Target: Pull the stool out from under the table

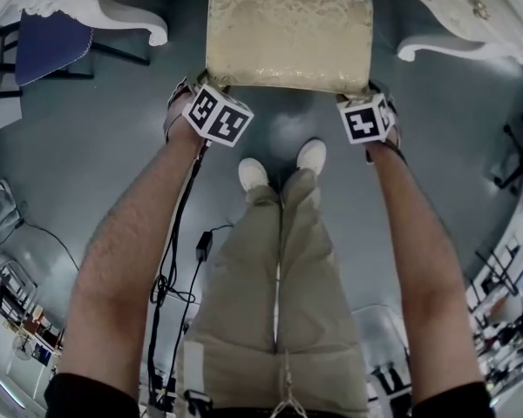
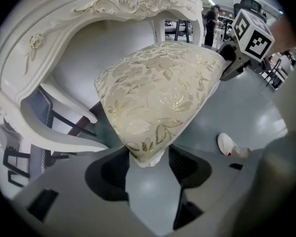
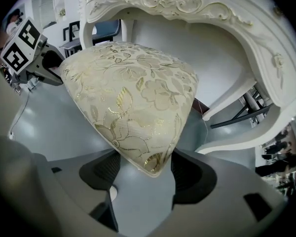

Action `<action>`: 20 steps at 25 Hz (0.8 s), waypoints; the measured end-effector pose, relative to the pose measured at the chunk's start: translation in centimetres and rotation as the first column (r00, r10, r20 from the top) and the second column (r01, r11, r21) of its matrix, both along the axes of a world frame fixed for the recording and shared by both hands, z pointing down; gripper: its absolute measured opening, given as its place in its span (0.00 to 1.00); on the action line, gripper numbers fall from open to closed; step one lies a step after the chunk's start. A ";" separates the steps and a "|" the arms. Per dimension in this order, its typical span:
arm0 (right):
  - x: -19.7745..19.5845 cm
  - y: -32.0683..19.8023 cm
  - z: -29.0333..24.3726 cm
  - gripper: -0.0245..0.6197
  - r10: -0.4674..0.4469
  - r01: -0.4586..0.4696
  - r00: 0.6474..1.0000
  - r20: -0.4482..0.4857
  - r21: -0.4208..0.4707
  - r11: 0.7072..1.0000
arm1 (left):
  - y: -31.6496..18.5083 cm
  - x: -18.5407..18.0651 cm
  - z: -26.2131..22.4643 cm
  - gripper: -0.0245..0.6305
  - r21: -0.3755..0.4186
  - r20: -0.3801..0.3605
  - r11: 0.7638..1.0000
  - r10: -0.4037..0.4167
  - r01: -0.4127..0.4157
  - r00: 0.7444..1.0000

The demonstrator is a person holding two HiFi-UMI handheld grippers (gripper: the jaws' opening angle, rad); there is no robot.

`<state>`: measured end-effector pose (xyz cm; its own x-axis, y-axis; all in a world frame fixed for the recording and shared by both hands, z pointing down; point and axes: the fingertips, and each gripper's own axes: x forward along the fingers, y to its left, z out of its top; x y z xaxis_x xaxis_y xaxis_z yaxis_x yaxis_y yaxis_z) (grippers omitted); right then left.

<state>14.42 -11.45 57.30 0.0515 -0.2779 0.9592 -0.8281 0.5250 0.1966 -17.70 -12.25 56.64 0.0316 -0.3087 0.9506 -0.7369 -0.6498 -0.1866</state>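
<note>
The stool (image 1: 288,33) has a cream cushion with gold leaf pattern and stands partly under the white carved table (image 1: 131,16). My left gripper (image 1: 194,87) is at its near left corner, my right gripper (image 1: 372,90) at its near right corner. In the left gripper view the cushion corner (image 2: 148,152) sits pinched between the jaws of the left gripper (image 2: 147,158). The right gripper view shows the other corner (image 3: 150,164) held the same way by the right gripper (image 3: 145,168). Each gripper's marker cube shows across the cushion in the other's view.
The table's curved white legs (image 1: 453,46) flank the stool on both sides. My white shoes (image 1: 253,174) stand on the grey floor just behind the stool. Cables (image 1: 170,259) trail on the floor at left. A blue chair (image 1: 48,42) sits far left.
</note>
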 end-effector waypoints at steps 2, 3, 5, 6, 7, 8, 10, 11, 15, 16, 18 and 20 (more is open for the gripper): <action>0.1 1.3 0.1 0.54 -0.008 0.008 1.000 0.001 -0.012 1.000 | 1.4 0.1 0.1 0.42 0.005 -0.002 1.000 -0.003 0.003 1.000; 0.2 2.0 0.1 0.54 -0.012 0.012 1.000 0.002 -0.019 1.000 | 2.2 0.2 0.1 0.42 0.007 -0.003 1.000 -0.007 0.007 1.000; 0.5 3.4 0.1 0.54 -0.017 0.017 1.000 0.002 -0.032 0.999 | 3.6 0.5 0.1 0.42 0.011 -0.007 1.000 -0.014 0.014 1.000; 0.7 4.0 0.1 0.54 -0.020 0.019 1.000 -0.001 -0.035 0.999 | 4.2 0.6 0.2 0.42 0.009 -0.010 1.000 -0.019 0.020 1.000; 0.9 4.6 0.1 0.54 -0.023 0.023 1.000 -0.005 -0.037 0.999 | 4.9 0.8 0.2 0.42 0.005 -0.011 1.000 -0.025 0.025 1.000; 1.0 5.2 0.0 0.54 -0.028 0.027 1.000 -0.009 -0.039 0.999 | 5.7 0.9 0.3 0.42 -0.001 -0.012 1.000 -0.030 0.030 0.999; 1.4 6.4 0.1 0.54 -0.034 0.034 0.999 -0.008 -0.039 0.999 | 7.2 1.2 0.4 0.42 -0.010 -0.009 0.999 -0.032 0.032 0.999; 1.5 6.8 0.1 0.54 -0.036 0.036 0.999 -0.003 -0.036 0.999 | 7.8 1.4 0.4 0.42 -0.014 -0.007 0.999 -0.029 0.029 1.000; 1.5 7.7 0.3 0.54 -0.072 0.072 0.997 0.011 -0.027 0.997 | 9.1 1.3 0.7 0.42 -0.033 -0.019 0.998 -0.049 0.049 0.999; 1.6 8.0 0.3 0.54 -0.077 0.077 0.997 0.010 -0.034 0.996 | 9.4 1.1 0.5 0.42 -0.039 -0.036 0.996 -0.086 0.084 0.996; 2.4 8.6 -0.1 0.54 -0.053 0.053 0.998 0.016 -0.042 0.998 | 9.6 0.3 -0.4 0.42 -0.025 -0.077 0.981 -0.194 0.193 0.978; 3.1 9.2 -1.4 0.54 0.016 -0.013 0.997 0.069 -0.039 0.999 | 9.8 -0.7 -2.5 0.42 0.035 -0.128 0.951 -0.301 0.308 0.945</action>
